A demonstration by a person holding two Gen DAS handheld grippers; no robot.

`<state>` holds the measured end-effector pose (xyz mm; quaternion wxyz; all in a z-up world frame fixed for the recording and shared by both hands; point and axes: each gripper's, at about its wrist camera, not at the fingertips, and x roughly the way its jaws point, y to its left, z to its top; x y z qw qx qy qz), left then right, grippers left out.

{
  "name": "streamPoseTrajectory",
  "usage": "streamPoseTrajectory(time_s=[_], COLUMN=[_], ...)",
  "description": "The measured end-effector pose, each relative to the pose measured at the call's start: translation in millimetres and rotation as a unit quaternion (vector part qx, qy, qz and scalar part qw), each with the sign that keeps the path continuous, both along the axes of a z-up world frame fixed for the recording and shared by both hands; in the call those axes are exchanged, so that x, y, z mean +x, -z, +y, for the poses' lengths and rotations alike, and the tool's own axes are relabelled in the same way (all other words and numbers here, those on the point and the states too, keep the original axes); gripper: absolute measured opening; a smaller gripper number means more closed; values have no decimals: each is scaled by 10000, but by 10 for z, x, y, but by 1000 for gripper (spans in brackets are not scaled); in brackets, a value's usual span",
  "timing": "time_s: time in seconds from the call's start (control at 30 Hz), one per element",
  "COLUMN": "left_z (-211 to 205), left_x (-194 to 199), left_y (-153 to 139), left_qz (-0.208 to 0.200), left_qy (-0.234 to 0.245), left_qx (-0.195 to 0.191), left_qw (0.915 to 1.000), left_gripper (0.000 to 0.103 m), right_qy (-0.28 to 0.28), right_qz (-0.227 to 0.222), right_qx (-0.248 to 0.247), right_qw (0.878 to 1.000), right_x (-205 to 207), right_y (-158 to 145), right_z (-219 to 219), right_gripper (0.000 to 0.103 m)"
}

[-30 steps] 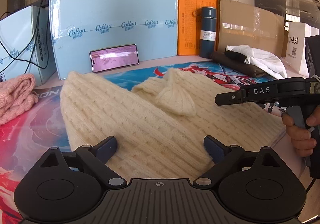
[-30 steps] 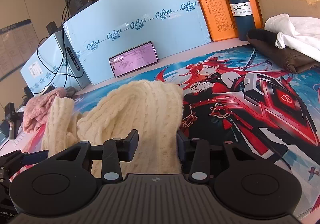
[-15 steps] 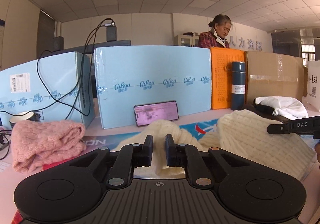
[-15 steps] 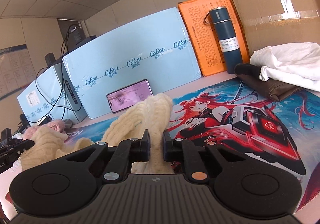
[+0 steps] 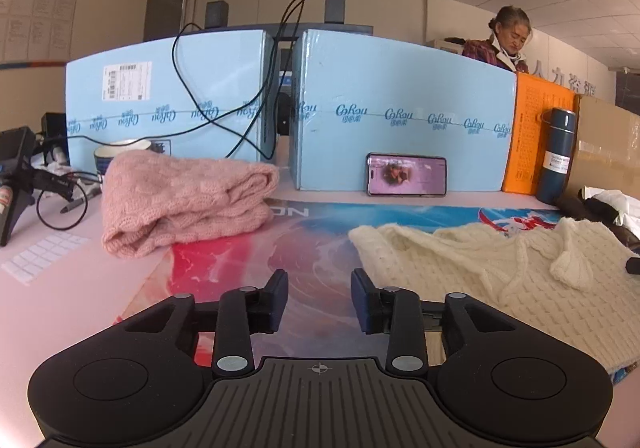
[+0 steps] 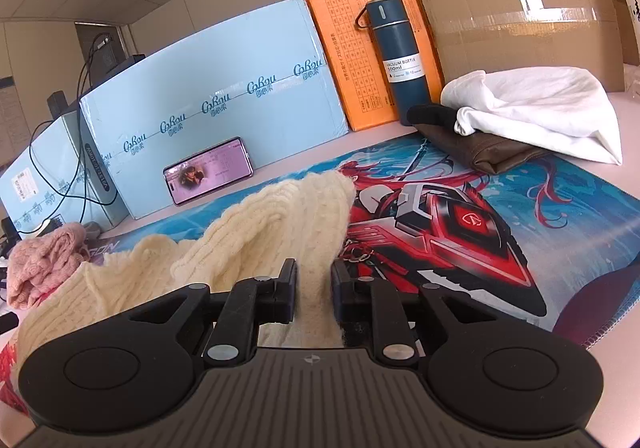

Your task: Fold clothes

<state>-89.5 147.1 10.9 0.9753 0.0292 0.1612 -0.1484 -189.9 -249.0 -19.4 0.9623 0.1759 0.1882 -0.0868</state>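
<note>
A cream knit sweater (image 5: 500, 268) lies on the printed desk mat (image 5: 248, 260), right of centre in the left wrist view. My left gripper (image 5: 319, 298) is open and empty, low over bare mat to the left of the sweater. In the right wrist view the sweater (image 6: 272, 232) rises in a fold in front of my right gripper (image 6: 314, 294), whose jaws are narrowly apart with cream knit between them. A folded pink knit sweater (image 5: 184, 200) sits at the mat's left edge.
Light blue boxes (image 5: 400, 108) and an orange box (image 6: 360, 48) wall the back. A phone (image 5: 406, 174) leans on them, beside a blue vacuum bottle (image 6: 400, 52). White cloth (image 6: 532, 108) on a brown bag (image 6: 476, 152) lies at the right. Cables and a mug are at far left.
My left gripper has opened, let go of the sweater and moved left over bare mat. My right gripper's jaws have parted slightly, the knit still between them; the sweater has dropped onto the mat.
</note>
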Motion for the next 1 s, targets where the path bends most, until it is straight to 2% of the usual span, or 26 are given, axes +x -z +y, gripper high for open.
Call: streamPoseTrajectory(time_s=[0.03,0.07,0.1,0.17,0.27,0.33,0.43,0.5,0.57,0.6,0.63,0.7,0.73,0.8,0.9,1.0], left_z=[-73,-143,-230,-406,-620,-816,-1176,-1355,-1429,-1402,-1352,-1281,-1259,-1231,-1240,-1266], left_x=[-22,-34,-29,19,124,215,350,467,616,696,771,876,907,954,1178,1473], left_y=[-40,-75,-113,-191,-300,-340,-236,-58,106,120,109,86,75,32,-75,-146], left_qz=[-206,-378,-510,-631,-598,-493,-170,126,496,659,805,890,813,513,257,172], left_qy=[175,379,655,1218,1984,2520,2897,2964,2995,3062,3155,3215,3196,3207,2929,2537], left_qx=[160,321,497,778,971,1212,1953,2481,2676,2522,2290,1983,1924,1840,1560,1352], left_qw=[9995,9980,9953,9875,9734,9588,9368,9222,9144,9156,9174,9216,9242,9277,9430,9576], left_gripper=[70,79,81,81,81,86,88,89,89,88,83,12,13,13,13,13], right_qy=[21,41,33,-159,-754,-1254,-1736,-1802,-1729,-1686,-1697,-1749,-1775,-1842,-1808,-1626], right_qz=[-64,-127,-183,-233,-124,10,353,668,903,1036,1139,1251,1227,1143,915,659], right_qx=[-154,-307,-440,-564,-359,-72,159,74,-92,-137,-167,-238,-271,-203,-87,8], right_qw=[9999,9994,9989,9980,9964,9921,9841,9813,9808,9801,9787,9763,9761,9760,9792,9845], right_x=[-13,-25,-33,-12,105,232,464,631,758,824,876,951,968,1025,1186,1427], right_y=[-43,-86,-128,-209,-288,-322,-320,-275,-217,-172,-140,-90,-94,-132,-251,-380], right_z=[17,35,51,76,123,180,305,407,467,482,482,459,436,357,208,53], right_gripper=[31,36,43,47,56,61,66,66,66,64,54,34,25,20,19,19])
